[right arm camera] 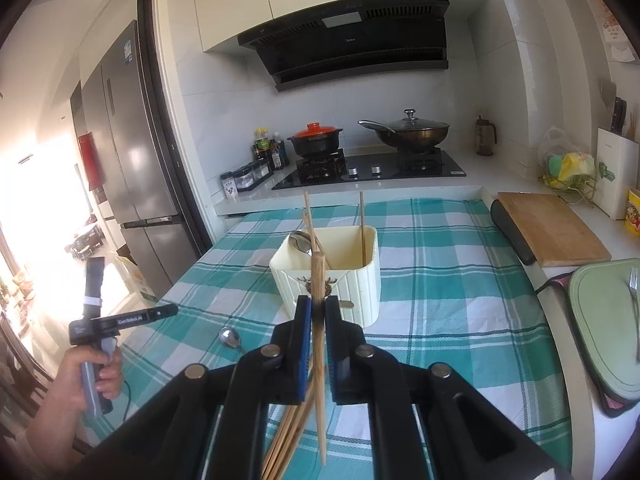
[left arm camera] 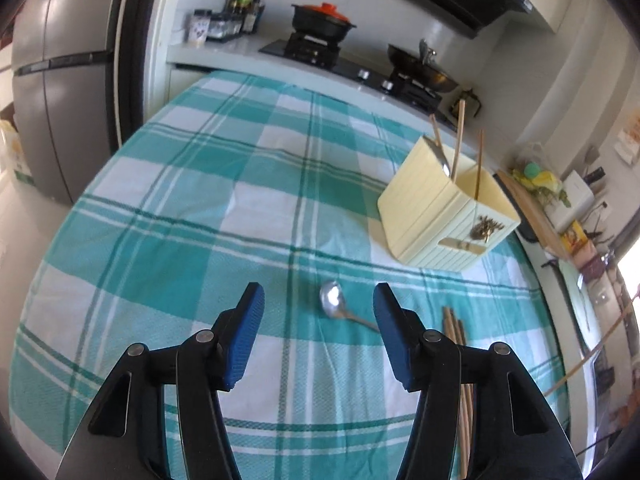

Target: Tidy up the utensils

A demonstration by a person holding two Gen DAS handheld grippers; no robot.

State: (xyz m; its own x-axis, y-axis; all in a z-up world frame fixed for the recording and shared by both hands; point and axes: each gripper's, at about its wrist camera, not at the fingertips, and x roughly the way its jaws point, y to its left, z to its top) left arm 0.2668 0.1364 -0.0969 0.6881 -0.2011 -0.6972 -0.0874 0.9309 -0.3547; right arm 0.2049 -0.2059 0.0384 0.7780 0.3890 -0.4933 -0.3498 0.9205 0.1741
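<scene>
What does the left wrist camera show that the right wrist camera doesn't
Only the left wrist view shows the left gripper head-on, open, with its blue pads apart. Only the right wrist view shows the right gripper shut on a chopstick, plus the cutting board and a fork. Both show the cream utensil holder, the spoon on the cloth, loose chopsticks and the stove.

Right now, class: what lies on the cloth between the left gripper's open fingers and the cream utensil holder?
In the left wrist view, only a spoon lies between the left gripper and the utensil holder; beyond it the checked cloth is bare.
</scene>
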